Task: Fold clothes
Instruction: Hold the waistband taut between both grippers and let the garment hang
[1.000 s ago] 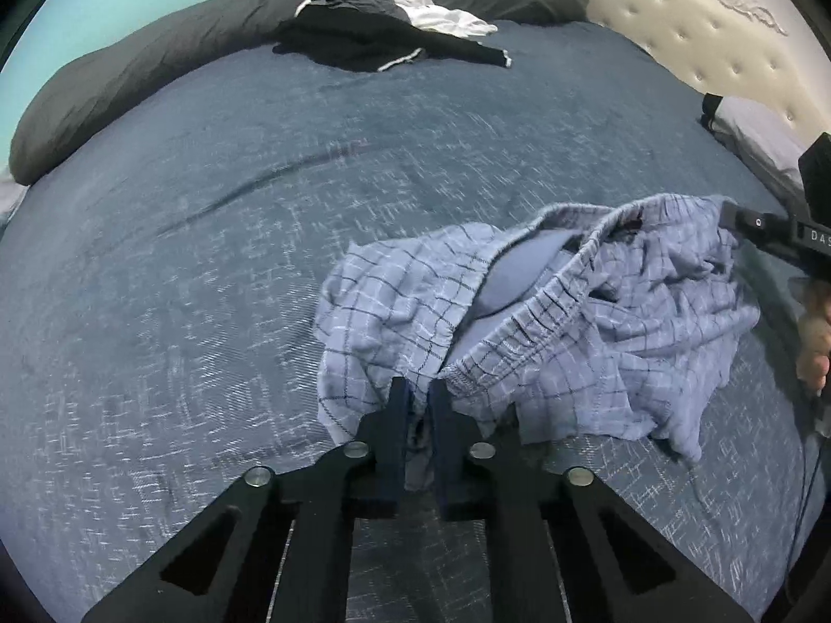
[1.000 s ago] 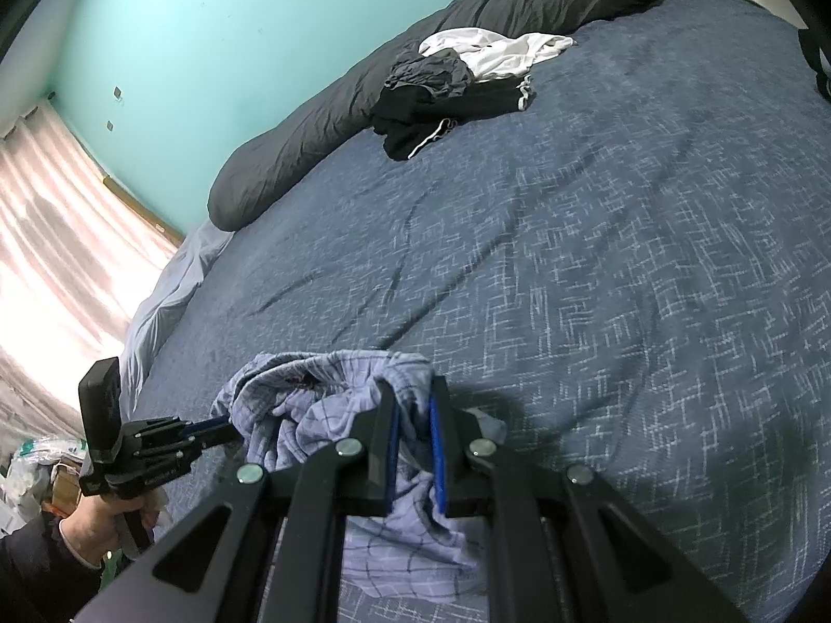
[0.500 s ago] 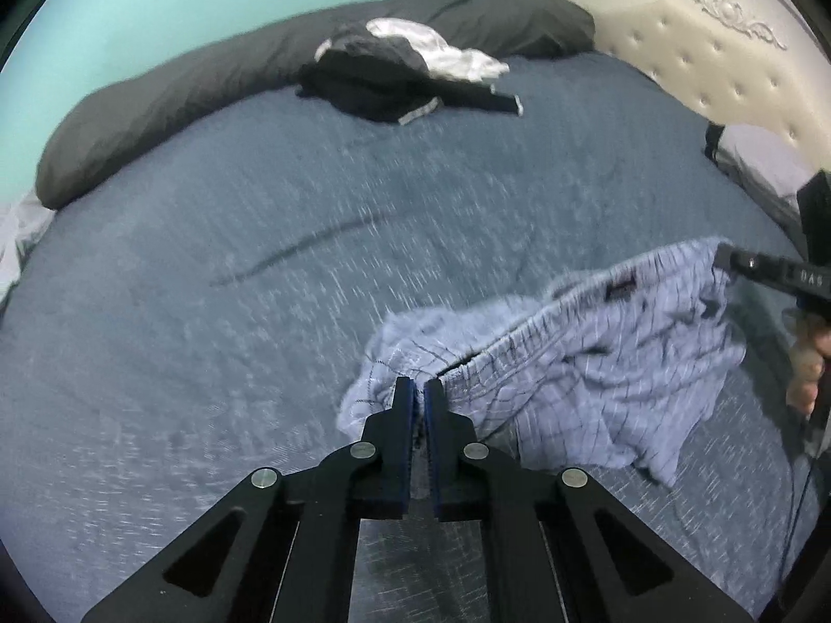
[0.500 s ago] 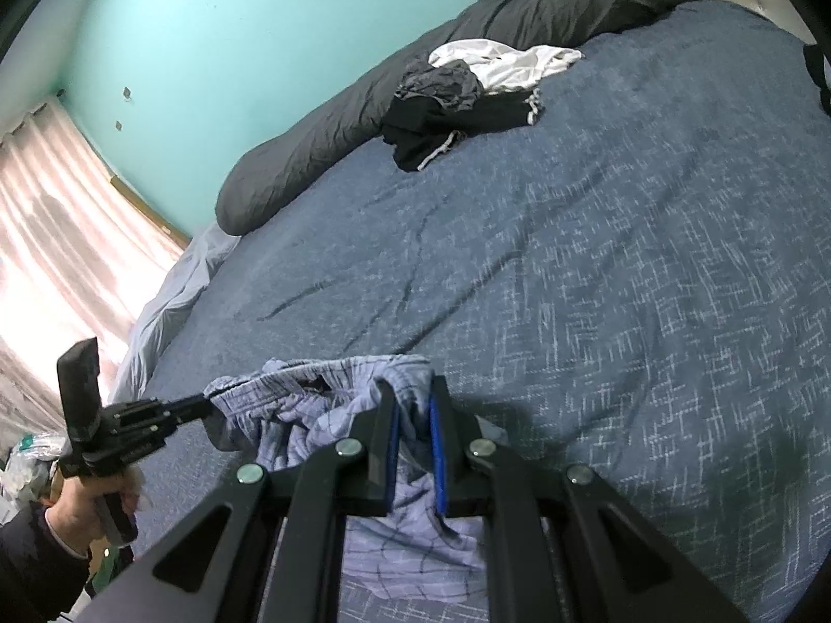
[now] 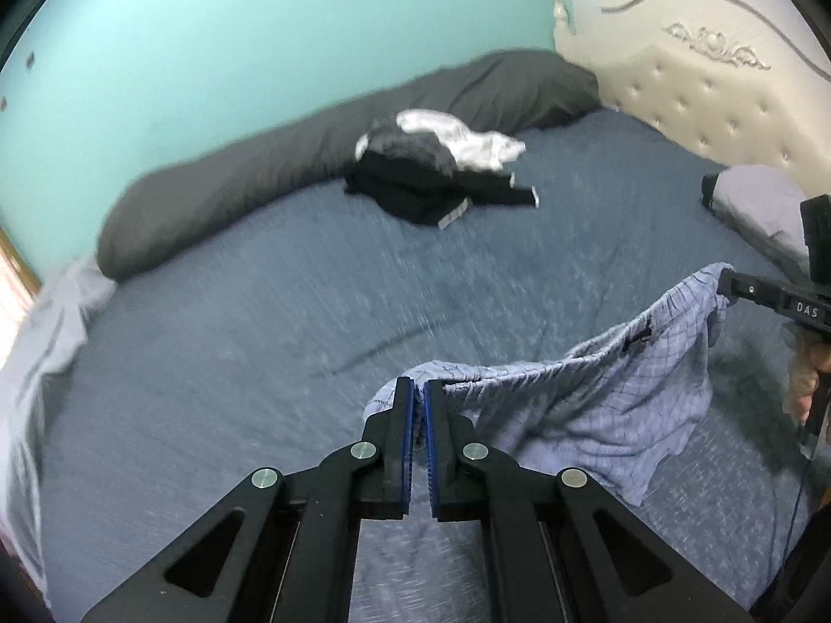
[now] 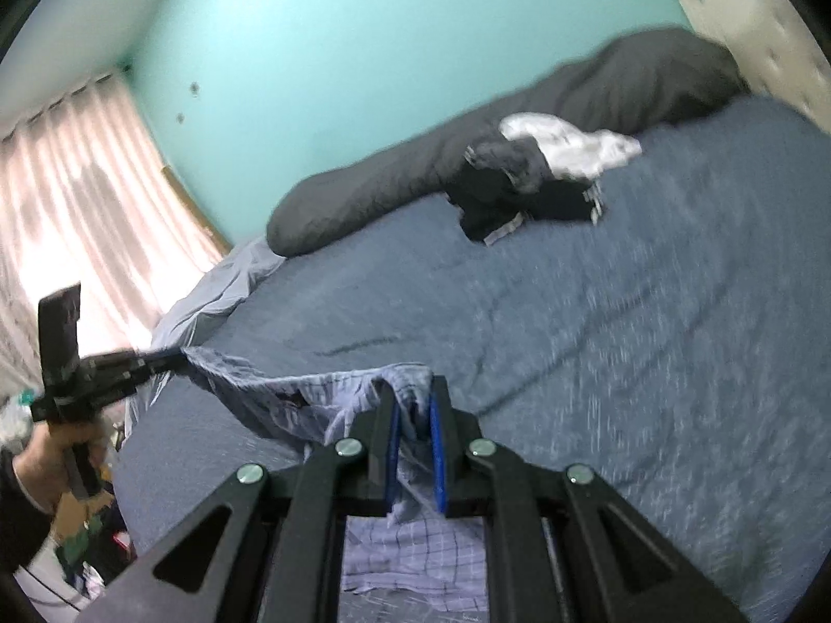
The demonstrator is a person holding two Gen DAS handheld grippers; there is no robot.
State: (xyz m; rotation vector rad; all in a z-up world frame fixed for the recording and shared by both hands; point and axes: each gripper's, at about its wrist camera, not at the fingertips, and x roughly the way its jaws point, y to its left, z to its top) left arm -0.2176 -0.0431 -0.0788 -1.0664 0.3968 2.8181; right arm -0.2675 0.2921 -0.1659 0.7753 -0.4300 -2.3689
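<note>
Checked shorts point(image 5: 613, 405) now lifted off the bed point(image 5: 259, 363), stretched taut.
Left gripper point(image 5: 418, 389) pinches one waistband end between its fingers; right gripper point(image 6: 413, 405) clamps the other, cloth hanging below.

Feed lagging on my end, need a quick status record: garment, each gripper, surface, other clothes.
garment: plaid shorts, held by the waistband, lifted, hanging between both grippers
left gripper: shut on one waistband end
right gripper: shut on the other end
surface: blue bedspread
other clothes: dark and white pile by the grey pillow, untouched
</note>
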